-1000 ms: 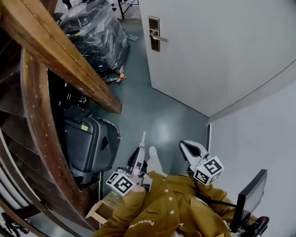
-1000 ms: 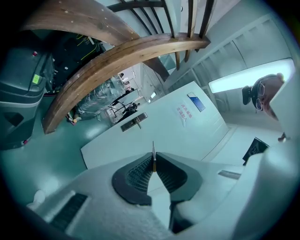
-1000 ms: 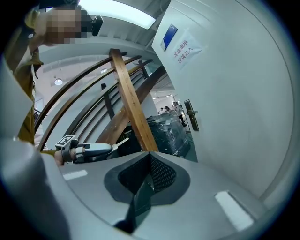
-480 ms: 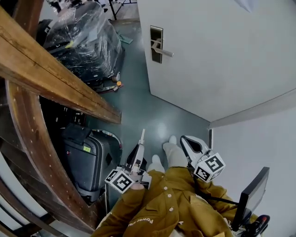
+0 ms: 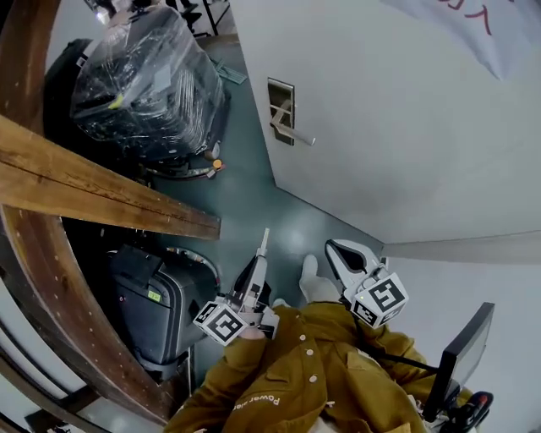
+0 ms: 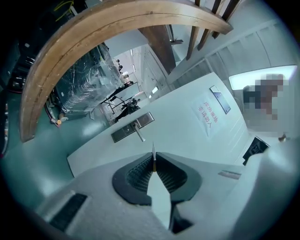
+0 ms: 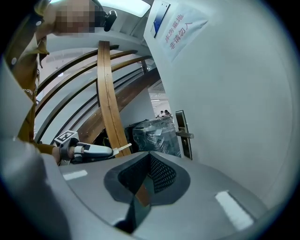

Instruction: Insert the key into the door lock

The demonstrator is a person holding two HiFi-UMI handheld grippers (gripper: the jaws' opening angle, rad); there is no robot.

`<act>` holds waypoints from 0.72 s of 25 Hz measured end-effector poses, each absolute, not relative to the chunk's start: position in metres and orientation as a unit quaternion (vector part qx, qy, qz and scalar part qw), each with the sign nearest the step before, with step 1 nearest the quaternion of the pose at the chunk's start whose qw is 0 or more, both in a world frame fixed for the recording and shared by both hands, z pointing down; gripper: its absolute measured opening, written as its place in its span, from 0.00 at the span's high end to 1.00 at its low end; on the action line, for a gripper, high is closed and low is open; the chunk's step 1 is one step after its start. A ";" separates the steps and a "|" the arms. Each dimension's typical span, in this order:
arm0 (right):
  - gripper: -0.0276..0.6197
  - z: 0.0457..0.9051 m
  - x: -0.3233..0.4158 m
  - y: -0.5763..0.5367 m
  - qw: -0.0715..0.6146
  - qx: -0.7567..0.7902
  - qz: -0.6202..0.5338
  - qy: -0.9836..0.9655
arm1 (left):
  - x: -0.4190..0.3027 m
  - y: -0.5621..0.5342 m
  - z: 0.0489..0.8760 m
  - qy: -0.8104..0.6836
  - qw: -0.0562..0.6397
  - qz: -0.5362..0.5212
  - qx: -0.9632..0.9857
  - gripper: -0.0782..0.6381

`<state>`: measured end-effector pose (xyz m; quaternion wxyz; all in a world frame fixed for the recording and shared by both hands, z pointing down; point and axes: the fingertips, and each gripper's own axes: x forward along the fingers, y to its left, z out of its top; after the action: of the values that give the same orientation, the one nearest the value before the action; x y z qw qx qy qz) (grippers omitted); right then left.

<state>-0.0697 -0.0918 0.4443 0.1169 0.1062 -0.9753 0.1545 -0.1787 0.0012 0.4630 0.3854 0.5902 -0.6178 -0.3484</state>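
Key clenched, lock well off
Your left claw point(image 6: 153, 165) pinches the key point(image 6: 153, 151) edge-on by a thin sliver (right claw point(image 7: 149, 158) is closed on nothing); it could twist or slip on contact, missing the door lock point(image 6: 132, 127) well ahead.

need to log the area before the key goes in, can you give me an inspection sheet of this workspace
surface: grey-green floor running up to the white door
job's things: key well short of the door; lock plate with lever handle, keyhole too small to make out
clutter: plastic-wrapped load, dark suitcase
grippers: left gripper shut on key; right gripper shut, nothing seen in it
cables: thin black cord behind right gripper
surroundings: wooden beams, paper notice on door
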 end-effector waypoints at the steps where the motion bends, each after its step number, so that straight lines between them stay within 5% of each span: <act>1: 0.95 0.443 -0.071 -0.103 0.115 0.102 0.153 -0.976 | -0.179 -0.012 0.464 -0.619 0.386 -0.348 0.589 0.85; 18: 0.95 0.434 -0.084 -0.187 0.085 0.127 0.157 -0.976 | -0.255 -0.153 0.513 -0.561 0.472 -0.423 0.532 0.85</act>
<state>-0.0841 -0.1870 0.4337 0.0846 0.1275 -0.9756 0.1572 -0.2546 -0.1529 0.5132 0.4724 0.5321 -0.5611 -0.4229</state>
